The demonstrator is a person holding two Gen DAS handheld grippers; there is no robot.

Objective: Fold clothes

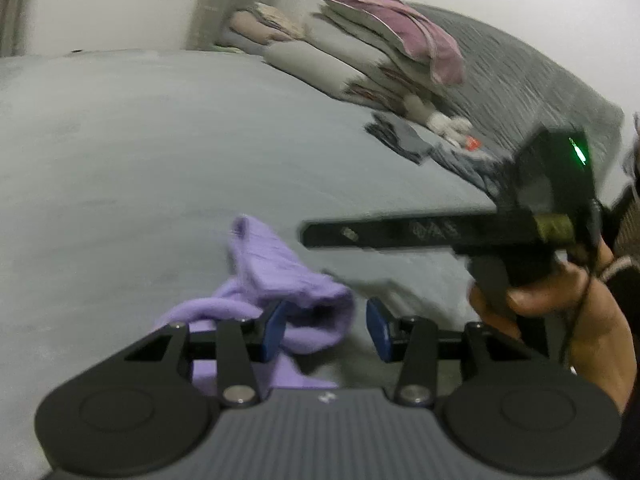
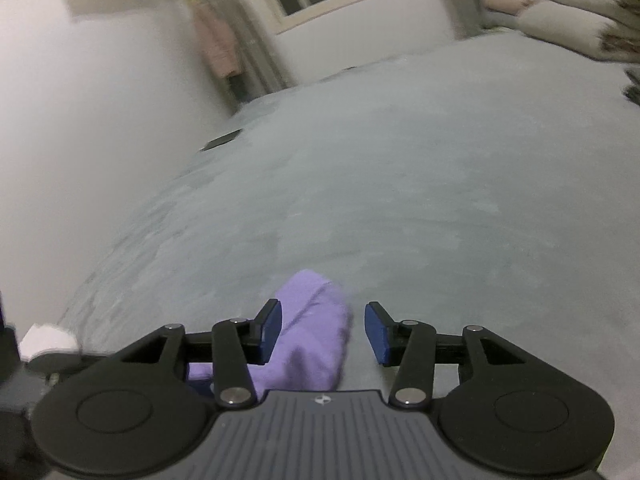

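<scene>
Left gripper (image 1: 326, 328): black linkage arms, ribbed grey body, blue pads (image 1: 274, 330); jaws stand partly apart, pressing on nothing.
Cloth (image 1: 280, 276): soft lilac knit, crumpled, lying on the bed just ahead of the left gripper; one fold runs beside its left pad and under its left linkage, whether touching I cannot tell. A narrow end rises further ahead.
Right gripper (image 2: 324, 332): same build, blue pads (image 2: 270, 334); jaws partly apart, nothing clamped. The cloth's rounded, smooth-looking end lies between them, nearer the left pad, clear of the right one.
Hand (image 1: 560, 300): to the left gripper's right, wrapped round the right gripper's black handle, whose long flat finger points across above the cloth; a green light shows on its block.
Bed (image 1: 140, 160): flat grey sheet, matte and faintly mottled, spreading ahead of both grippers.
Dark clothes (image 1: 404, 140): small folded heap, far ahead and right of the left gripper.
Bedding (image 1: 380, 60): stacked grey pillows and quilts with a pink cloth draped on top, beyond the heap.
Wall (image 2: 100, 120): plain white, left of the right gripper.
</scene>
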